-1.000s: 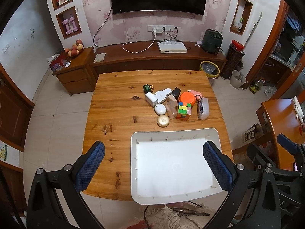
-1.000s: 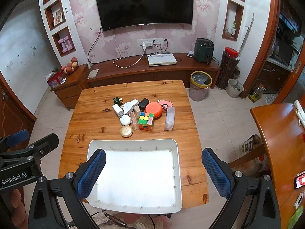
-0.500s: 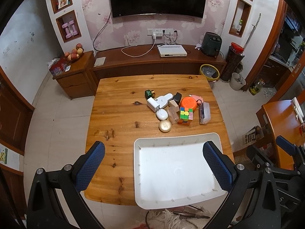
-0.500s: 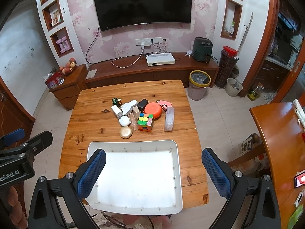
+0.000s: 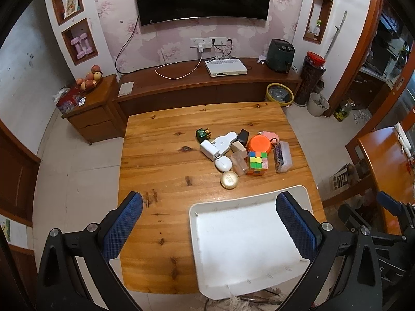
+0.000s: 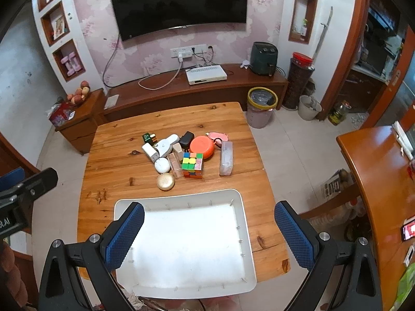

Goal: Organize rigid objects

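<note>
A cluster of small objects lies mid-table: a colourful puzzle cube [image 5: 257,162] [image 6: 192,165], an orange round lid [image 5: 259,143] [image 6: 202,146], a gold round tin [image 5: 229,179] [image 6: 165,181], a white oval case [image 5: 223,163], a clear long box [image 5: 282,156] [image 6: 225,157] and white chargers [image 5: 219,145]. An empty white tray [image 5: 242,235] [image 6: 186,243] sits at the table's near edge. My left gripper [image 5: 207,229] hangs open high above the near table. My right gripper [image 6: 207,233] is open above the tray. Both hold nothing.
The wooden table [image 5: 160,155] has bare wood on its left half. Behind it runs a low TV cabinet [image 5: 207,83] with a TV above. A yellow-rimmed bin [image 6: 261,103] stands at the far right corner; another orange table [image 6: 376,181] is to the right.
Both views have drifted slightly: the table and tray slid a little lower and rightward in the left view. Objects on the table have not moved. Both grippers stay open.
</note>
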Motion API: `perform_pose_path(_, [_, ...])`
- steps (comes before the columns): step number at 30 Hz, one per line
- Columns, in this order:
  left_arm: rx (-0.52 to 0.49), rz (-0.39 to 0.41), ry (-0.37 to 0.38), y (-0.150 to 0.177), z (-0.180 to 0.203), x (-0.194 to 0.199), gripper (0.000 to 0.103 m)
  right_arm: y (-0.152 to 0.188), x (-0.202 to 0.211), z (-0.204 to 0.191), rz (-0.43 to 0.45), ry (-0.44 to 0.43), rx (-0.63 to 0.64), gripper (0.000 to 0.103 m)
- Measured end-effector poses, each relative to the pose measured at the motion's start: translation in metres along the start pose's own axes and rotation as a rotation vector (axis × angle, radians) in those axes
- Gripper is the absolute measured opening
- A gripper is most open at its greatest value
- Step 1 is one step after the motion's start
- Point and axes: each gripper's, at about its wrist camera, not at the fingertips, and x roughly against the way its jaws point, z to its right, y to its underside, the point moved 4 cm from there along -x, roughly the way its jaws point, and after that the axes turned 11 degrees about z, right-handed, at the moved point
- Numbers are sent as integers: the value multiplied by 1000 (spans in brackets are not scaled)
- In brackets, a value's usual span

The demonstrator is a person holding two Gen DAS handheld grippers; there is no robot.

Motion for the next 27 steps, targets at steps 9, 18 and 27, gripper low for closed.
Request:
perform_pose_path(9, [-4, -39, 37, -3, -23, -34, 102, 7, -17, -10, -41, 76, -23, 101])
perform_pose_path(18, [4, -134, 16, -2, -29, -94, 102, -7, -31, -7, -36, 150, 26, 101])
perform_pose_path(27, [29, -283, 42, 29, -7, -175, 102, -36, -100, 23, -100, 122, 57, 101])
